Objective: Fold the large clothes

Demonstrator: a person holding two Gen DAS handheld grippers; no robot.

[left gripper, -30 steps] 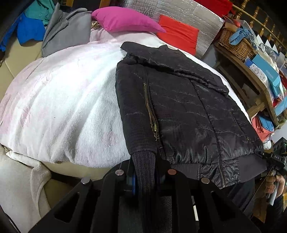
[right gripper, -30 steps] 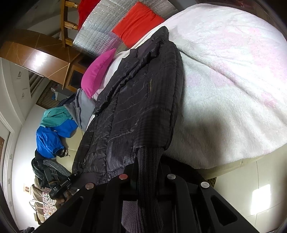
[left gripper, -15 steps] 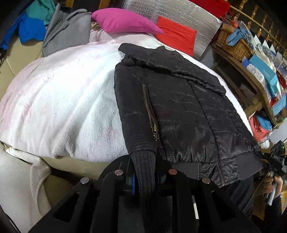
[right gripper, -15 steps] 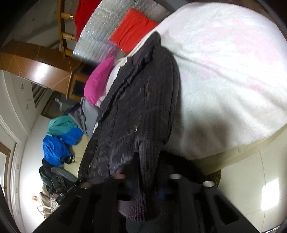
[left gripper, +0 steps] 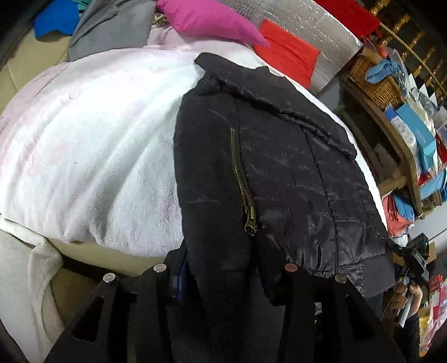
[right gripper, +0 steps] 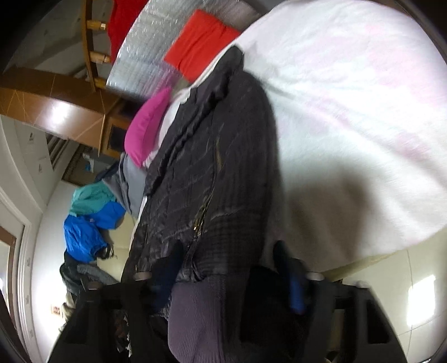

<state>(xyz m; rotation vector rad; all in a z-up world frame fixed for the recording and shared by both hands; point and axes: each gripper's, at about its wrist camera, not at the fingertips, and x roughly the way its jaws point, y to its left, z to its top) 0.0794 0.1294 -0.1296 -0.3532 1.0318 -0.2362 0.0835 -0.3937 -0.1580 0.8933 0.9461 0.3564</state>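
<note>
Left gripper is clenched on the ribbed knit cuff of one sleeve of the black quilted jacket, right at the near edge of the bed. Its fingers press the cuff from both sides, and the sleeve runs up from there along the jacket's left flank, beside a brass zipper.

Right gripper, seen in its own blurred view, has its fingers spread wide with a grey knit cuff lying loosely between them; it looks released rather than grasping.

Beyond the grippers the jacket lies flat and front-down on the white fleece blanket, collar toward the pink pillow and hem toward the bed's near edge.

As a judgement, the task is early to midway: the sleeves appear already laid in along the body, narrowing it, while the lengthwise fold, hem up toward collar, is not yet done.
</note>
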